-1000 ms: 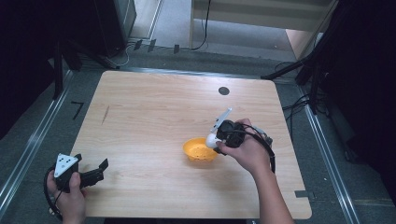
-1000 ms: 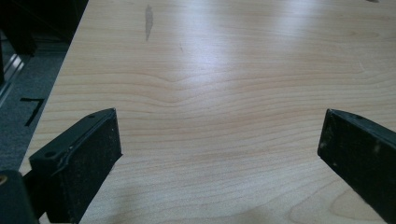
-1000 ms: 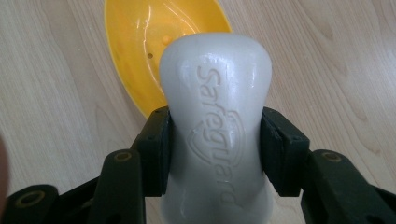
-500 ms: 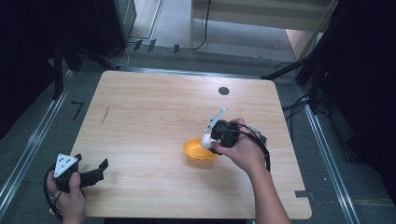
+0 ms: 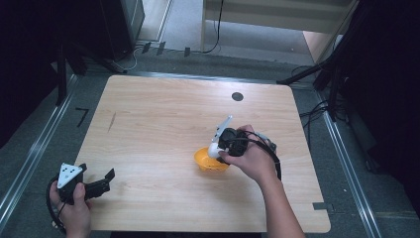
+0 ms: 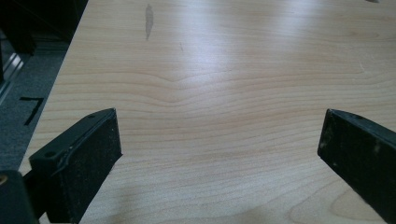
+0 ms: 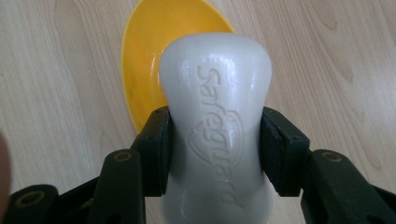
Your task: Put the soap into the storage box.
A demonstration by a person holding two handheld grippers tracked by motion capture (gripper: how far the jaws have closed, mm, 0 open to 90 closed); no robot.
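Observation:
A white bar of soap (image 7: 217, 126) with raised lettering is clamped between the black pads of my right gripper (image 7: 215, 144), which is shut on it. The soap hangs just over a small yellow bowl (image 7: 154, 56) on the wooden table. From above, the right gripper (image 5: 216, 150) points down at the near rim of the yellow bowl (image 5: 208, 162), right of the table's middle. My left gripper (image 5: 101, 181) rests at the table's near-left corner, its jaws wide open. Between the left gripper's (image 6: 219, 154) pads lies bare wood.
The wooden table (image 5: 163, 114) has a dark round hole (image 5: 237, 96) near its far edge and a dark streak (image 5: 112, 121) at the left. Metal rails and cables run along the floor on both sides.
The right gripper with the soap has shifted slightly left and nearer, coming over the yellow bowl. The left gripper has stayed put.

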